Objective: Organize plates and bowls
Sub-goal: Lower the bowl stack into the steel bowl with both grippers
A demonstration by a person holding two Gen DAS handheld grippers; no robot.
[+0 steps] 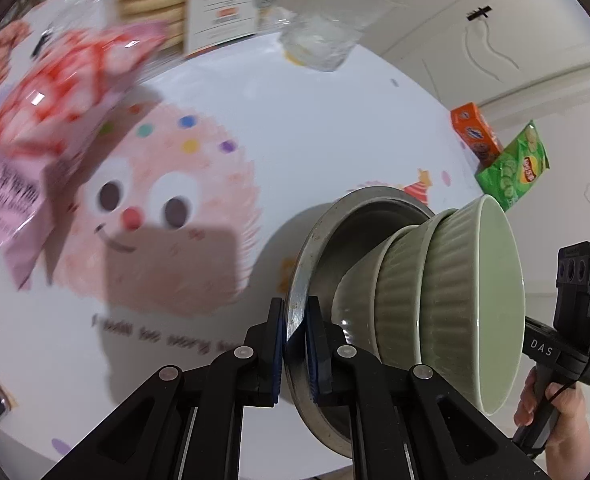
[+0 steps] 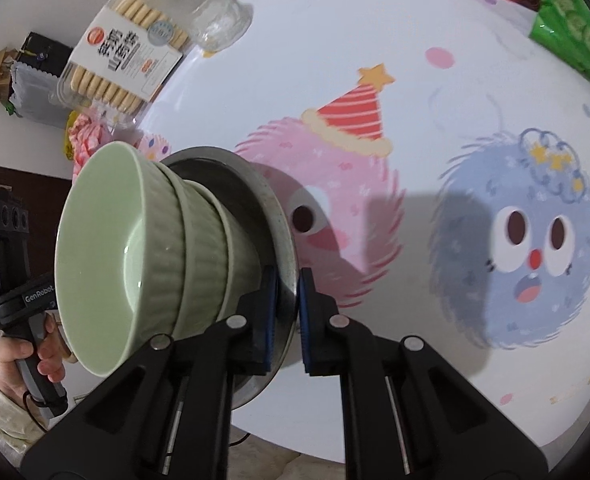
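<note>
Left gripper (image 1: 295, 344) is clamped on the rim of one steel plate (image 1: 301, 280); right gripper (image 2: 287, 312) is closed on the opposite rim. Three nested green bowls (image 1: 447, 300) are carried on it, above the table (image 1: 315, 120). Beyond: one orange box (image 1: 475, 132), one green chip bag (image 1: 515, 164).

Black claw (image 1: 296, 344) — blue pads (image 2: 270, 312), silver screws

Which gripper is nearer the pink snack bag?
Left. The left gripper clamps the metal plate nearest the pink snack bag; the right gripper clamps its opposite rim, beyond the green bowls.
</note>
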